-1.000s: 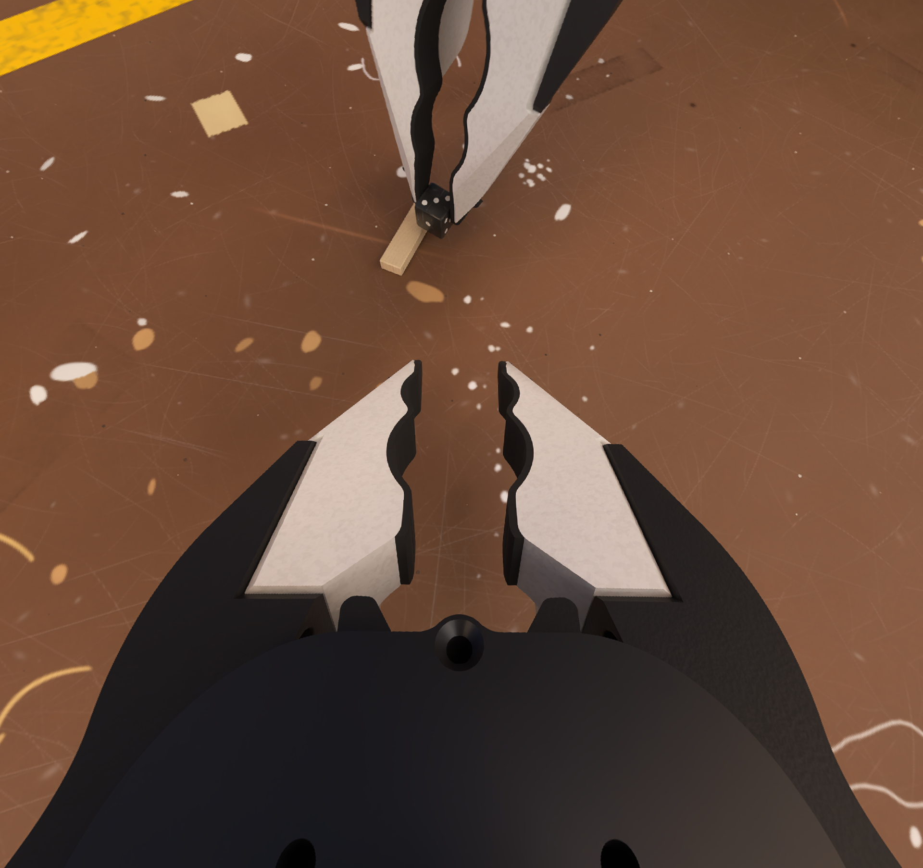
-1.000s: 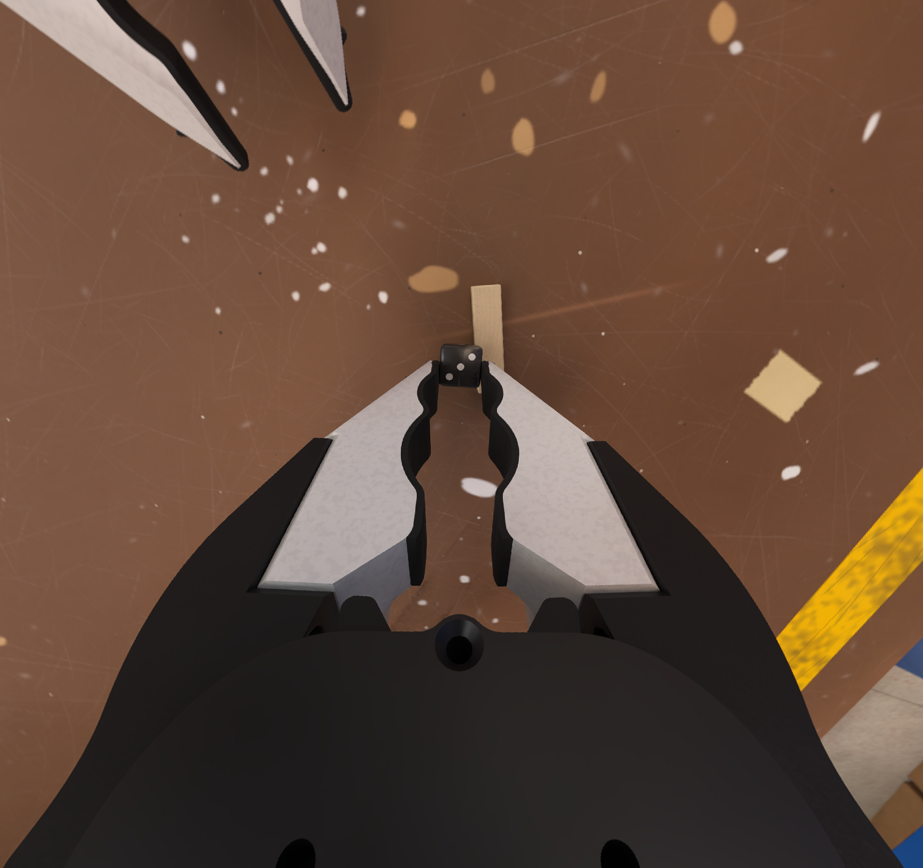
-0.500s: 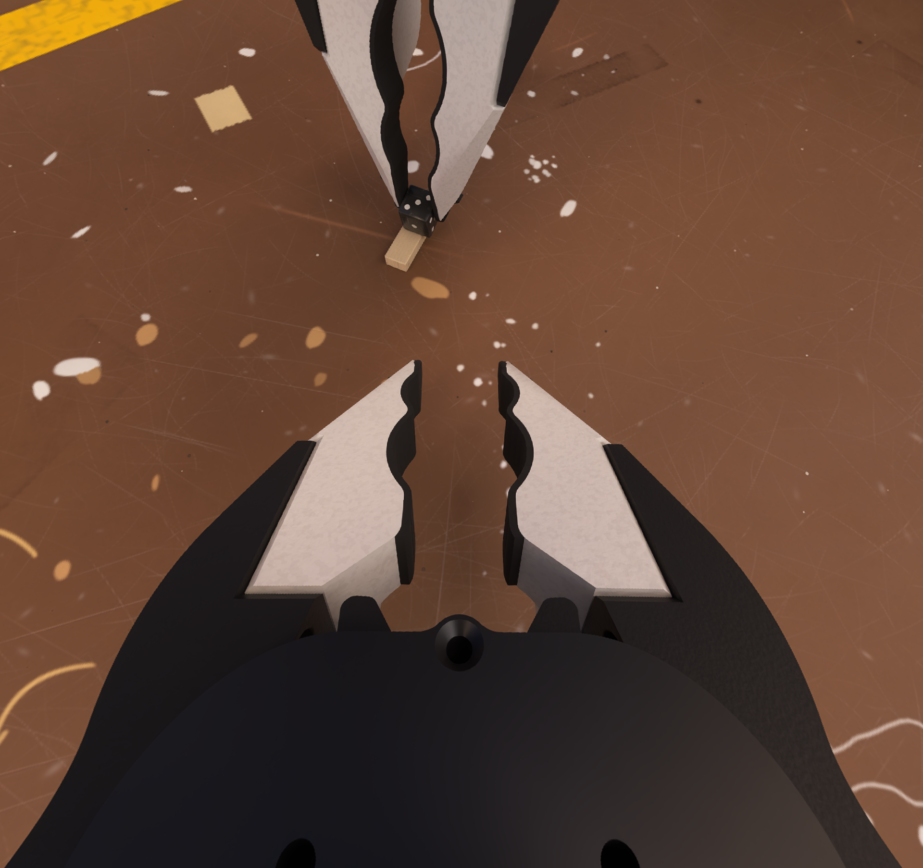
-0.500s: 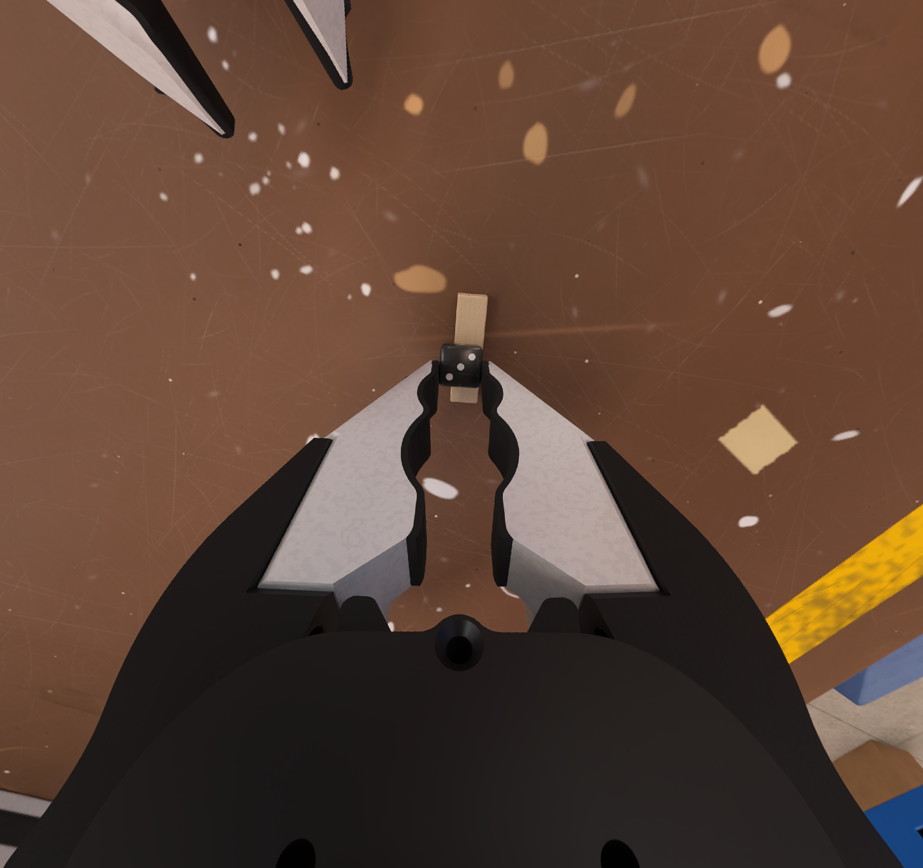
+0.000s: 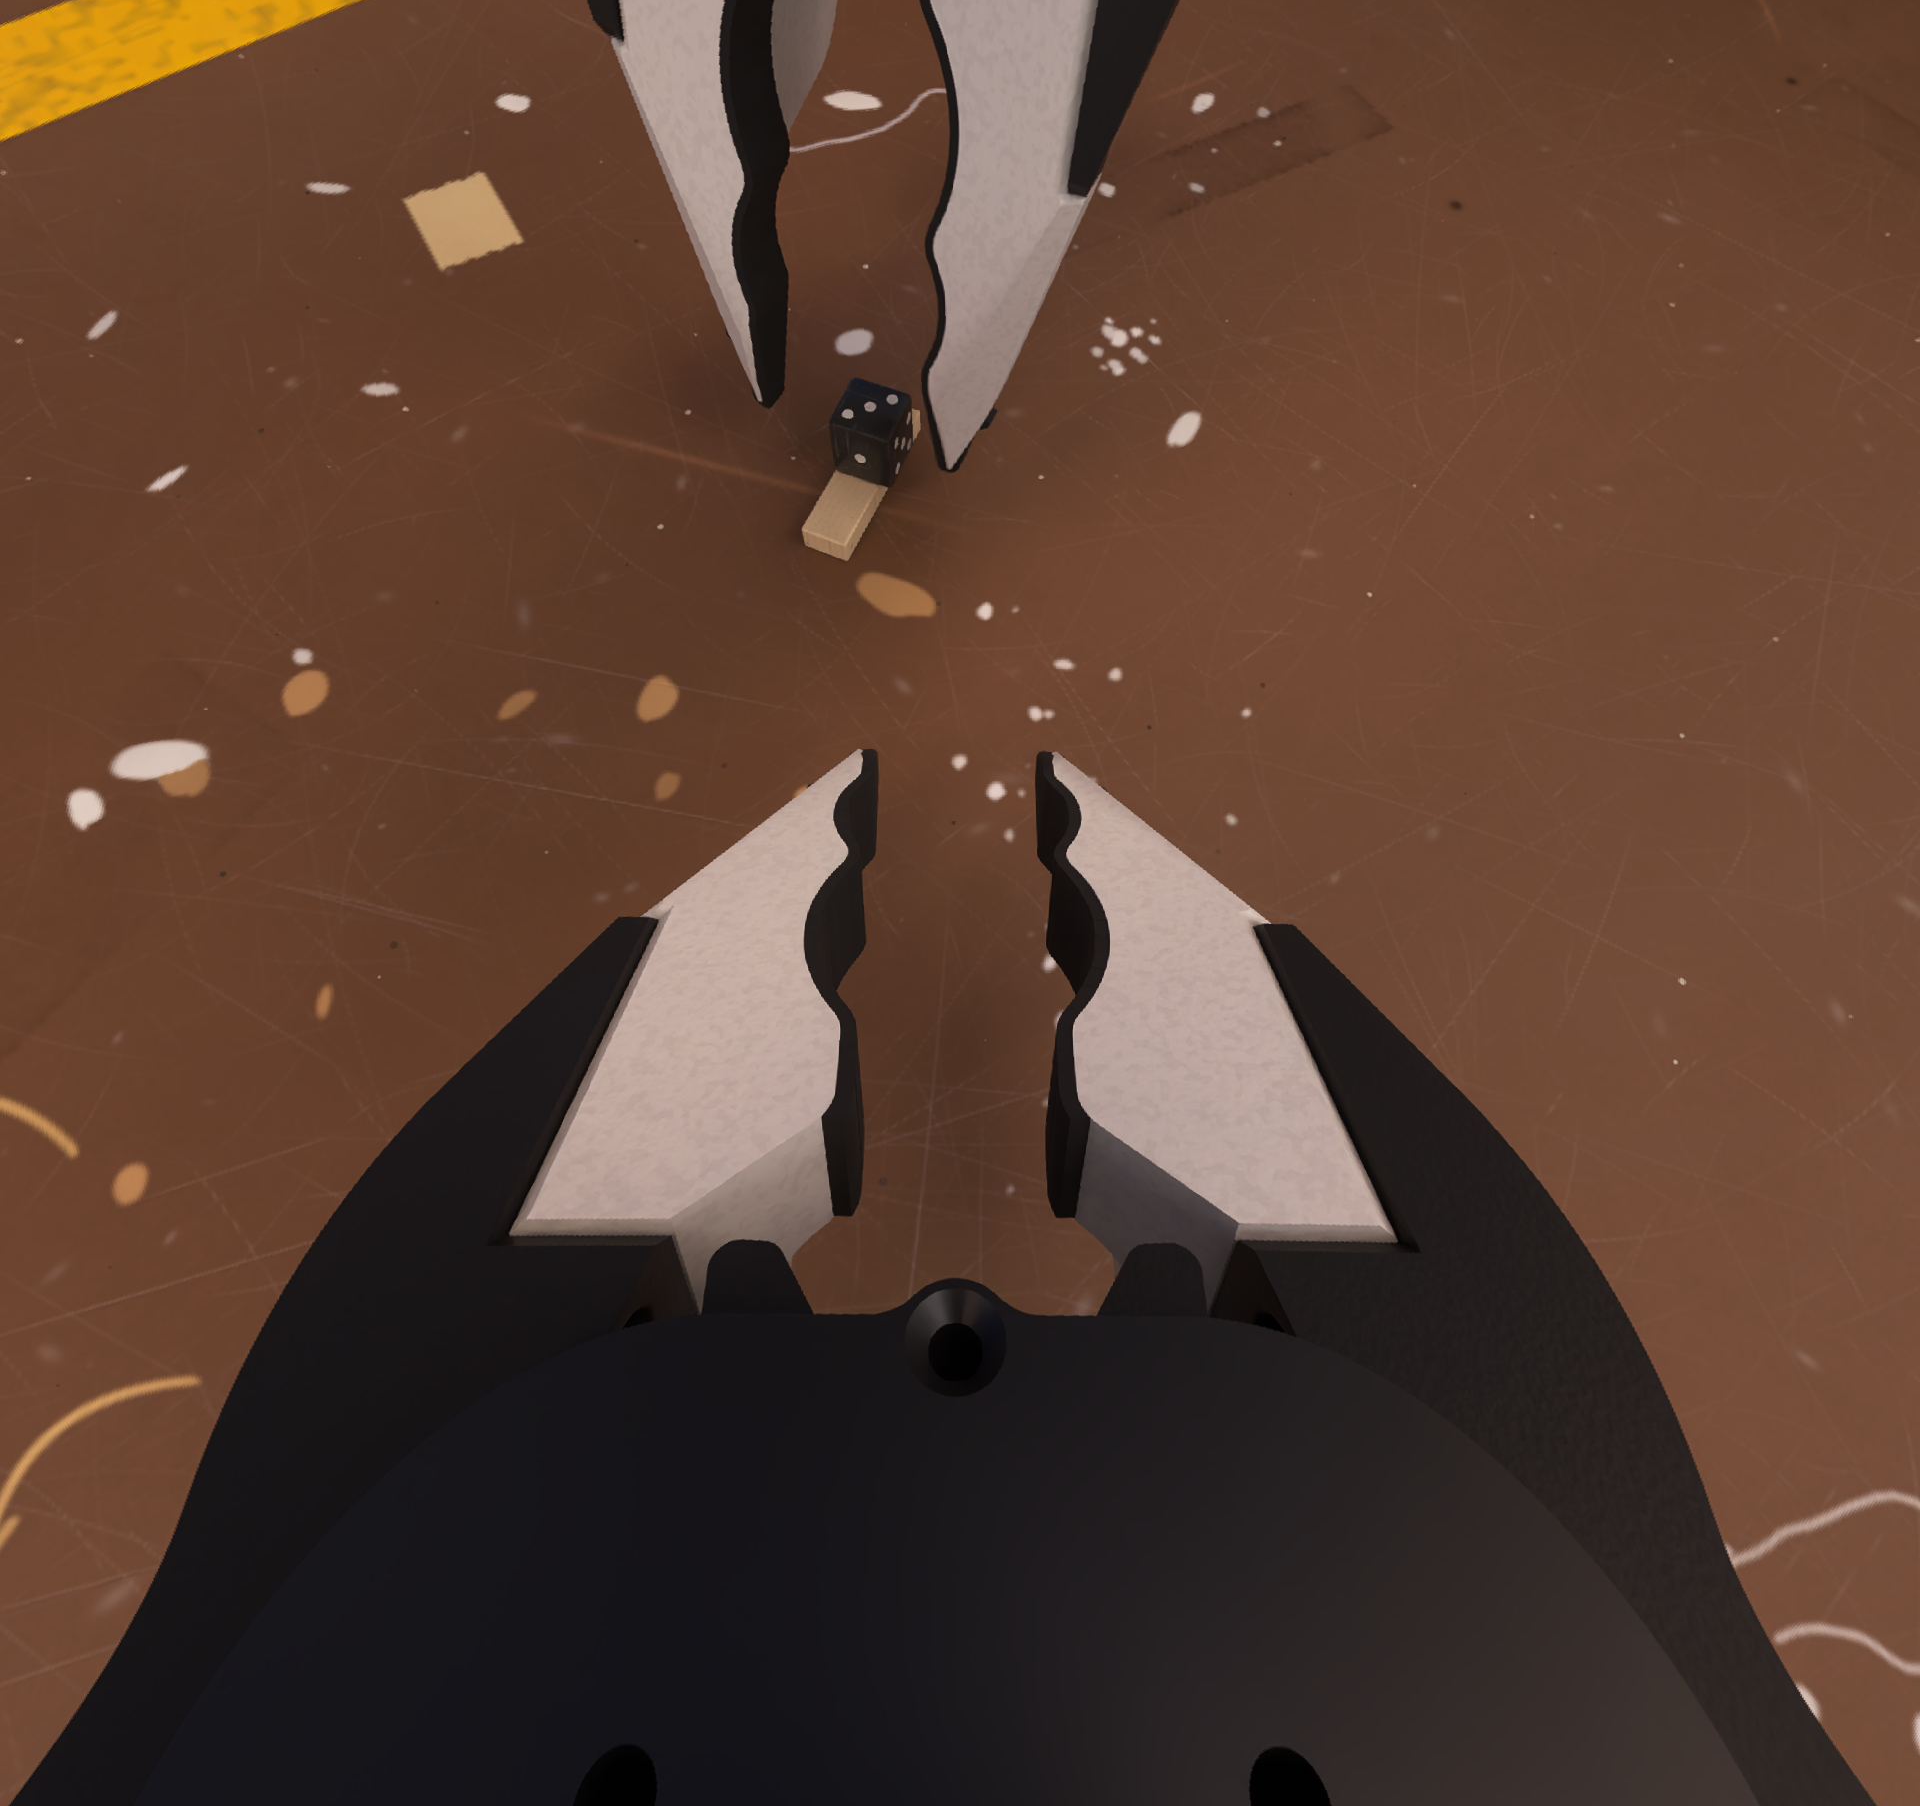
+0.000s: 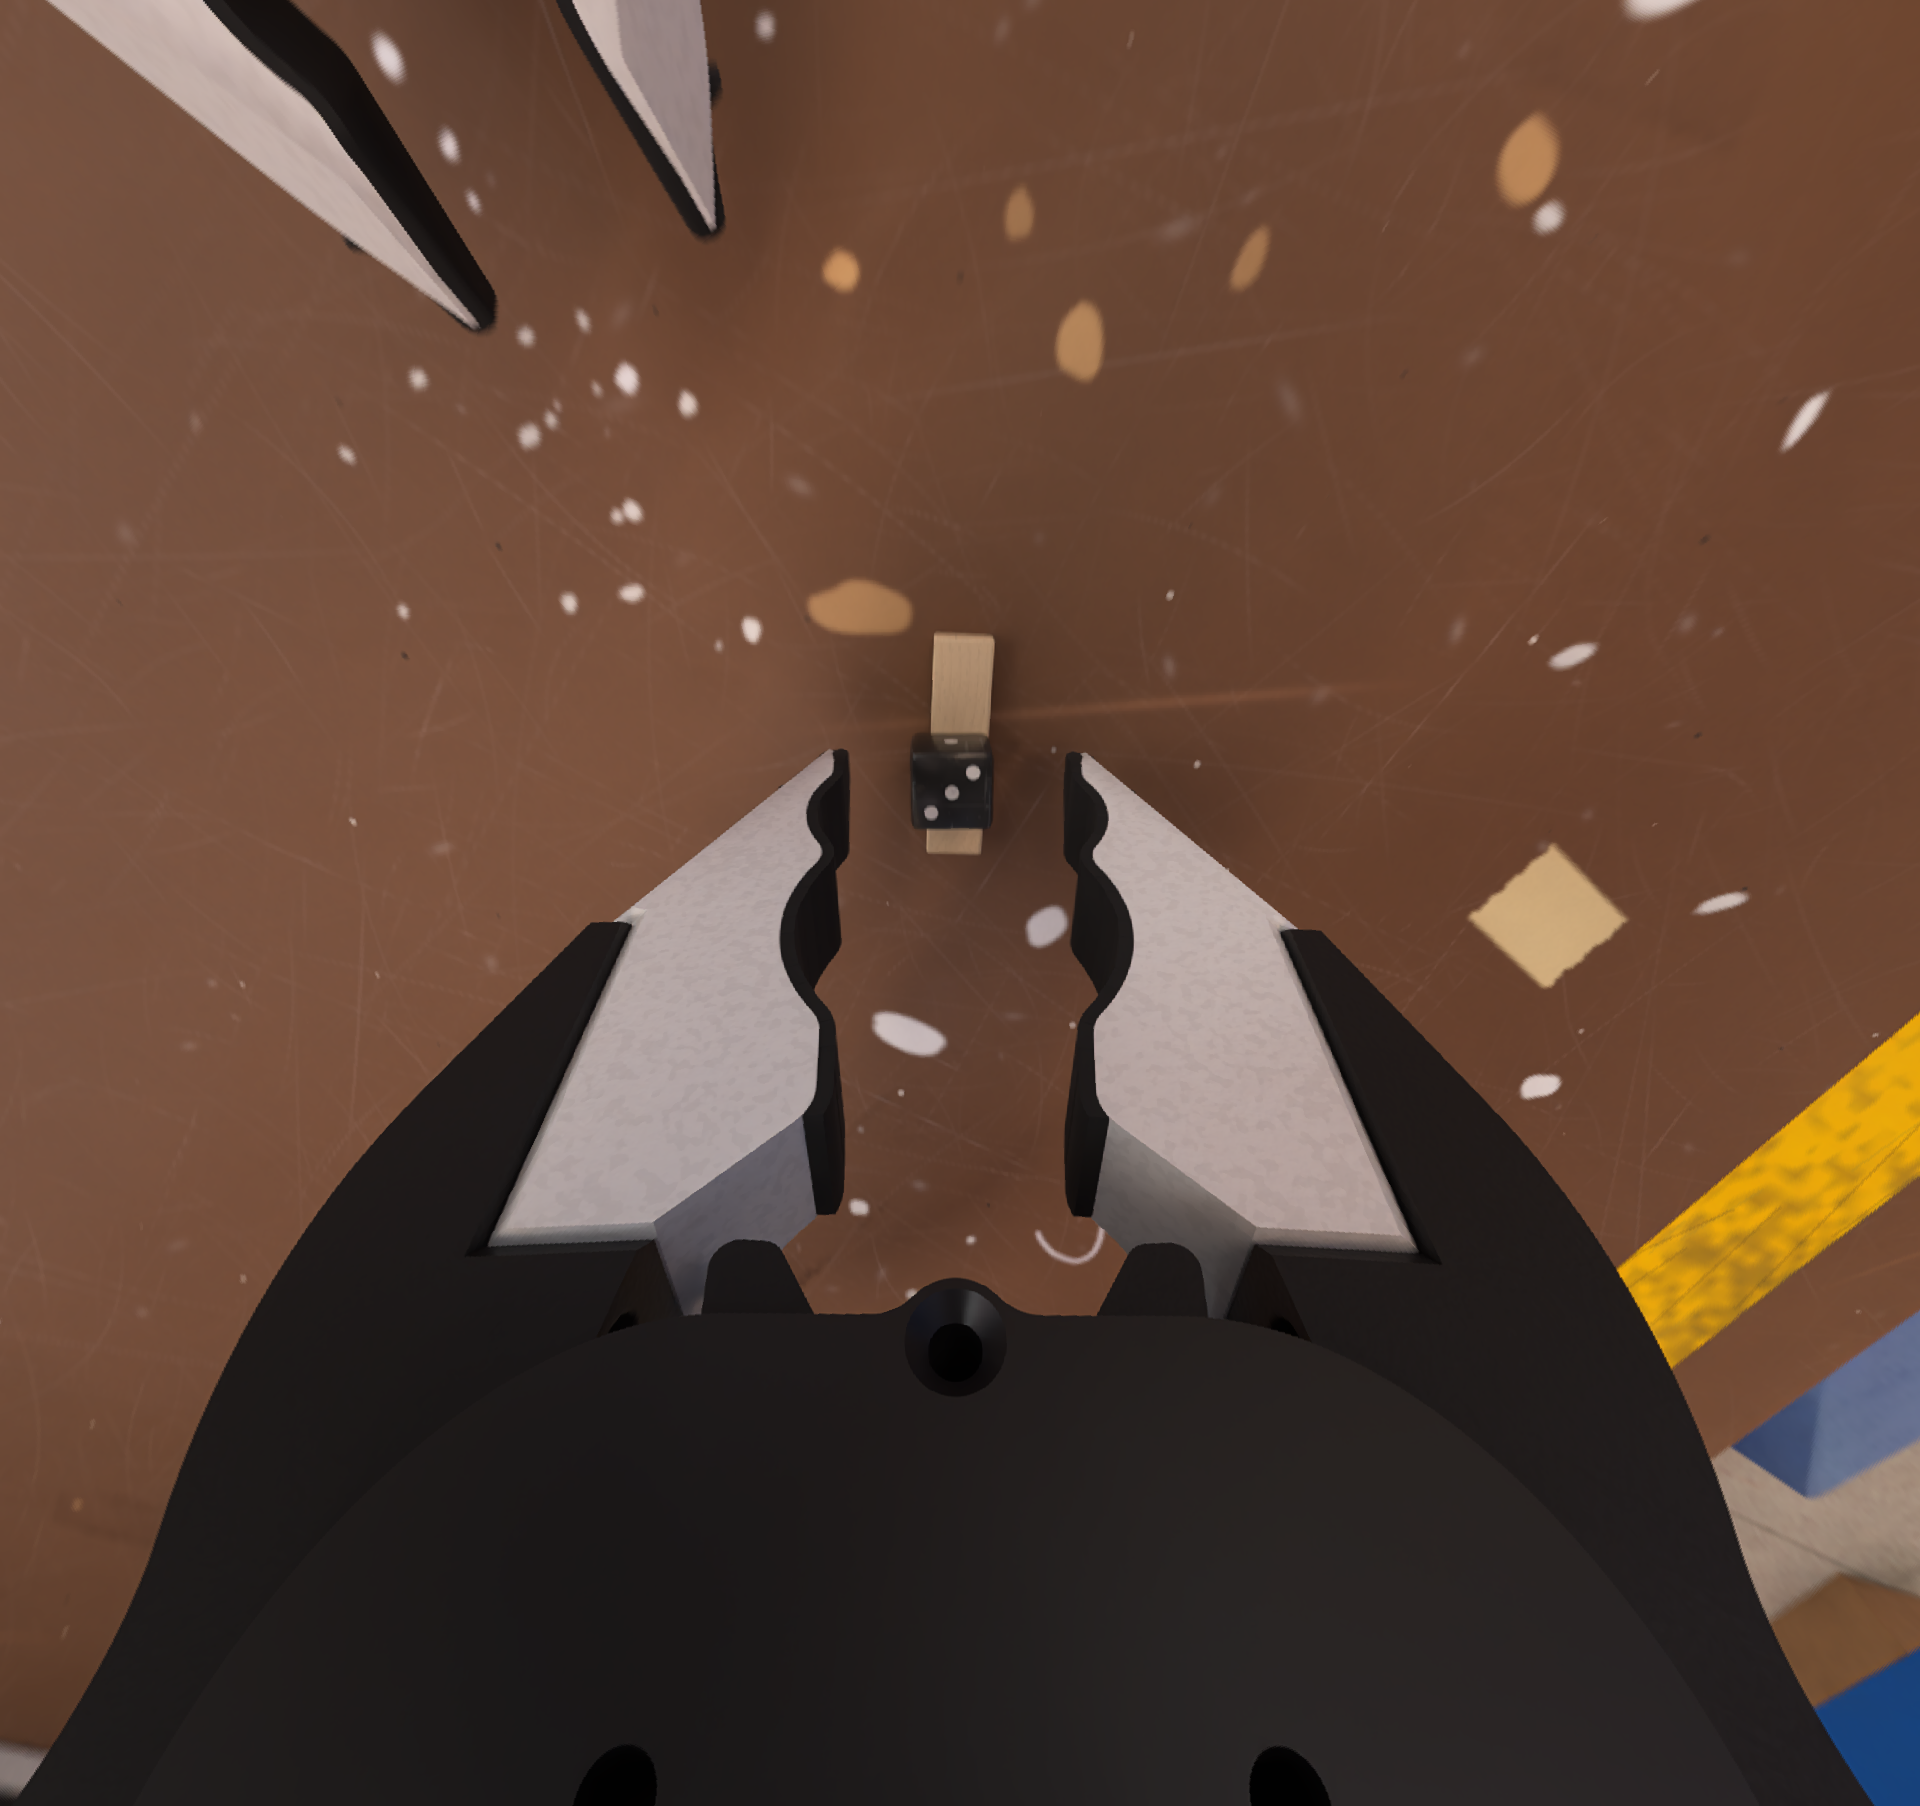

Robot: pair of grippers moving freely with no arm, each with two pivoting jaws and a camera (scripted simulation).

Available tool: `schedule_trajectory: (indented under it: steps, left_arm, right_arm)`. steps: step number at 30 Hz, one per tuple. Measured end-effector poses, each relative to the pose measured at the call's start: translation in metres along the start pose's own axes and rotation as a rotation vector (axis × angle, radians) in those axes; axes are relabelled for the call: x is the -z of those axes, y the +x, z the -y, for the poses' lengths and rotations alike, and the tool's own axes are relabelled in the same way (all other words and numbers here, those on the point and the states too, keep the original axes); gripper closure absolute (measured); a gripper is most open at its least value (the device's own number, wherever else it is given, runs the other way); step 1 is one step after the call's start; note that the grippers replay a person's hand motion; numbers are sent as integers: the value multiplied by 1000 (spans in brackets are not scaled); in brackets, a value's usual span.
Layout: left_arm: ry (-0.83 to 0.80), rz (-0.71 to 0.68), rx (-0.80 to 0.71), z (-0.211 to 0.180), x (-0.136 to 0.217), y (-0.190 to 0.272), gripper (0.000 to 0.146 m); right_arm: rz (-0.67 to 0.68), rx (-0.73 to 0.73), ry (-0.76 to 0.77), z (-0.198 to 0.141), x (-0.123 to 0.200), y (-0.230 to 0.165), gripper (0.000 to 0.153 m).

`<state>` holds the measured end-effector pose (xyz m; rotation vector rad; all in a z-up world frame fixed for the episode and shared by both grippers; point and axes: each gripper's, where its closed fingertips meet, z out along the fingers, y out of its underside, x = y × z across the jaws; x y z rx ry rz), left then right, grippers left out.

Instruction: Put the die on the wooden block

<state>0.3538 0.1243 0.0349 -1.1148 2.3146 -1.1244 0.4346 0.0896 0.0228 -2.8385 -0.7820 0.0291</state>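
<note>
A small black die (image 5: 871, 430) with white pips rests on a thin pale wooden block (image 5: 844, 520) lying flat on the brown floor. In the right wrist view the die (image 6: 951, 783) sits on the block (image 6: 962, 683) near its nearer end. My right gripper (image 6: 954, 759) is open, its fingertips on either side of the die and apart from it. It also shows in the left wrist view (image 5: 862, 431), pointing down around the die. My left gripper (image 5: 956, 759) is open and empty, well short of the block; its fingers (image 6: 644, 63) show at the right wrist view's top left.
The brown floor is scratched and flecked with white and tan paint spots. A yellow stripe (image 5: 208, 0) runs at the far left and shows again in the right wrist view (image 6: 1766, 1195). A tan square patch (image 6: 1546, 913) lies right of the block. Blue shapes (image 6: 1829, 1424) sit beyond the stripe.
My right gripper carried the die over the block, then opened and let it go. The die now rests on the block. My left gripper has stayed in place.
</note>
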Motion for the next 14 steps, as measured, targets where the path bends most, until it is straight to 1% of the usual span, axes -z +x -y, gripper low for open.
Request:
schedule_trajectory:
  steps: [1,4,5,10,14]
  left_arm:
    - [0,0,0,0,0,0,116]
    - [0,-1,-1,0,0,1,116]
    - [1,-1,-2,0,0,1,116]
    - [4,1,-3,1,1,1,116]
    - [4,0,-3,1,1,1,116]
  right_arm:
    - [-9,-5,31,4,2,0,114]
    - [-58,-33,97,12,2,3,131]
    - [-72,-39,101,12,0,5,133]
    - [-123,-87,106,7,-9,12,133]
    - [-126,-118,111,6,-11,13,133]
